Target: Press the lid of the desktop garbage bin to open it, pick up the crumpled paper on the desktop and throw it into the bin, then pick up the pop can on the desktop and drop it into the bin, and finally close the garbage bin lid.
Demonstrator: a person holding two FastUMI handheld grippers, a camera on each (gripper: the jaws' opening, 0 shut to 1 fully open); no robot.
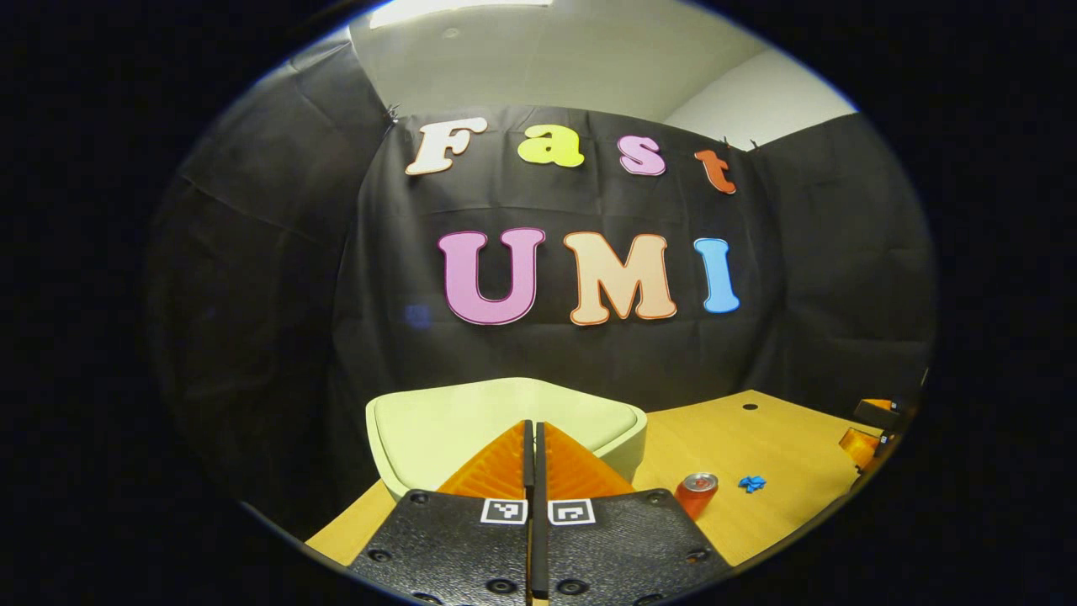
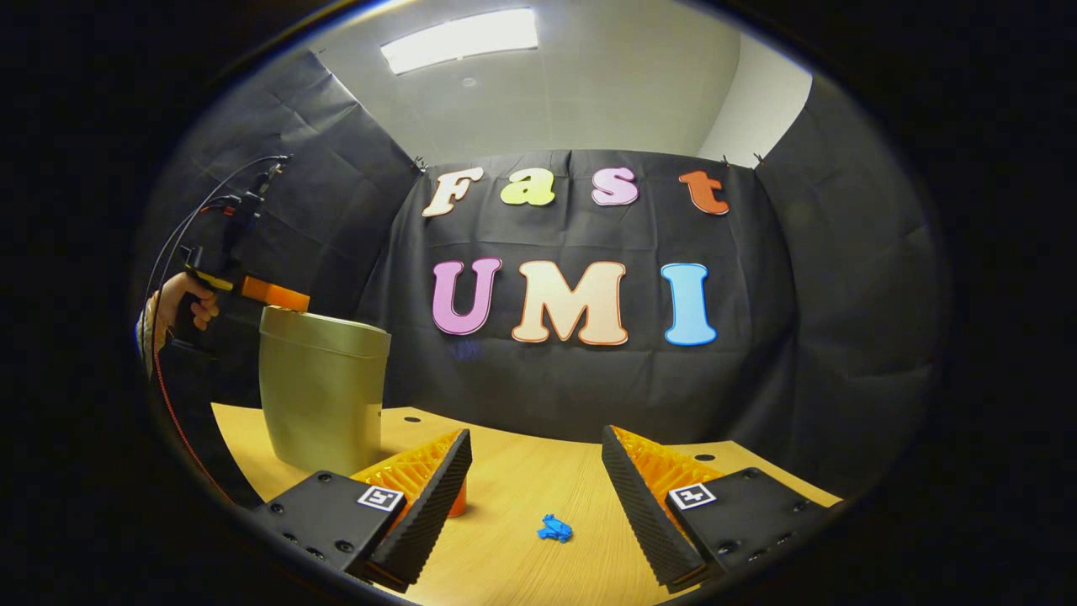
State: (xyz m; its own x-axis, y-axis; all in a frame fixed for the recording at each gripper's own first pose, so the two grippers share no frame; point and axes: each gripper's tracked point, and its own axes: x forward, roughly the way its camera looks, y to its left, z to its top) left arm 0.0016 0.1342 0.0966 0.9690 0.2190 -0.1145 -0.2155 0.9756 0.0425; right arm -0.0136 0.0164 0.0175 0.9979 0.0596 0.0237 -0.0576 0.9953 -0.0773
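A pale green desktop bin [image 1: 437, 425] with its lid down stands on the wooden table, right under my left gripper [image 1: 534, 427]. That gripper is shut with nothing between its fingers, and its tips lie over the lid. In the right gripper view, a hand holds the left gripper [image 2: 271, 295] at the top of the bin [image 2: 324, 396]. A red pop can [image 1: 697, 492] stands right of the bin, with a small blue crumpled paper [image 1: 751, 483] beside it. My right gripper [image 2: 535, 436] is open above the table. The paper [image 2: 554, 528] lies between its fingers, lower down. The can [image 2: 458, 503] peeks from behind one finger.
The wooden table [image 2: 522, 480] runs back to the black cloth wall. A small dark hole [image 1: 750, 406] marks the table's far part. The right gripper [image 1: 865, 442] shows at the table's right edge. Cables [image 2: 181, 244] trail from the left gripper.
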